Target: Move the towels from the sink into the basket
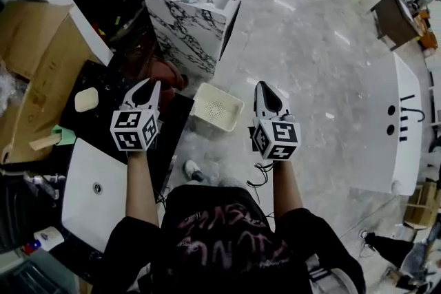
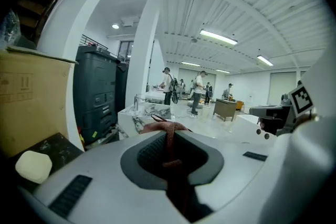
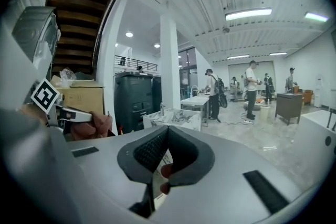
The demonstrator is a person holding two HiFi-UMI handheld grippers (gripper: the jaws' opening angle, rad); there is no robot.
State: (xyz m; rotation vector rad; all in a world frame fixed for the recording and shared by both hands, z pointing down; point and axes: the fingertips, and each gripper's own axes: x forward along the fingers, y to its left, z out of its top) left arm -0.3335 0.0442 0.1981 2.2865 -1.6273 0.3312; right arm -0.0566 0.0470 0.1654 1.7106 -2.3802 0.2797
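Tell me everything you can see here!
towel: one, reddish-brown, hanging from the left gripper
basket: one, cream, on the floor ahead
white sink: one, on the black counter, left
cream block: one, on that counter
marble sink: one, white and black, beyond the basket
boxes: a few, brown, far left
tub: one, white, right
people: several, far off across the room
left gripper: grey, fingers shut on the towel
right gripper: grey, fingers together
arms: two, black sleeves, bottom

The towel [image 2: 170, 139] is rust-red, the basket [image 1: 217, 107] cream
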